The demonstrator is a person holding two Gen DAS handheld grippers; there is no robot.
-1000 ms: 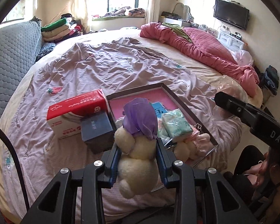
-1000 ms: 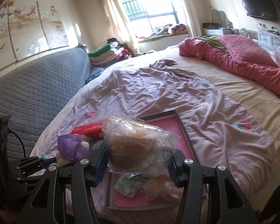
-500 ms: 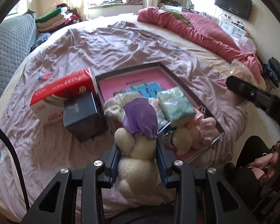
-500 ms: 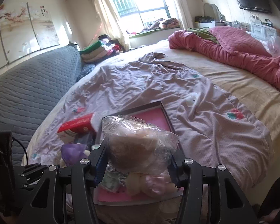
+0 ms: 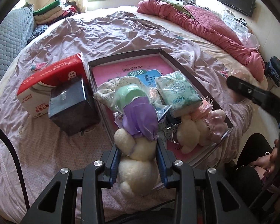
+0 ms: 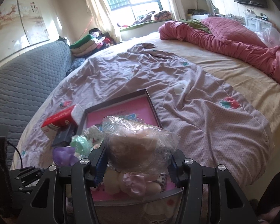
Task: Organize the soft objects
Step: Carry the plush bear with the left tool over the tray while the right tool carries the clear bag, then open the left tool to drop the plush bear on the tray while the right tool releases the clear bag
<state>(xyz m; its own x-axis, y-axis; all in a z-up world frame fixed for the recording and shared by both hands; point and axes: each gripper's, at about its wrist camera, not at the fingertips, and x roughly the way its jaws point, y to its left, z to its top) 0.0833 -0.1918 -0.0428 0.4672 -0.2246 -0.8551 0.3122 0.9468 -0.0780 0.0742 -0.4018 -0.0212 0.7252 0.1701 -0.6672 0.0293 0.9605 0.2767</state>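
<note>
My left gripper is shut on a cream plush toy with a purple hat, held just above the near left corner of a shallow grey tray with a pink floor. Several soft things lie in that tray: a green tissue pack, a second cream plush with pink bows, a green bagged item. In the right wrist view my right gripper is shut on a brownish soft item in a clear plastic bag, over the tray's near end.
A red and white tissue box and a dark blue box sit on the lilac bedspread left of the tray. A pink quilt lies at the bed's far right, a grey padded headboard to the left. A person's legs show at lower right.
Both grippers have sunk toward the tray with their loads still held. The tray and the boxes now look nearer and larger, and more of the tray's contents show.
</note>
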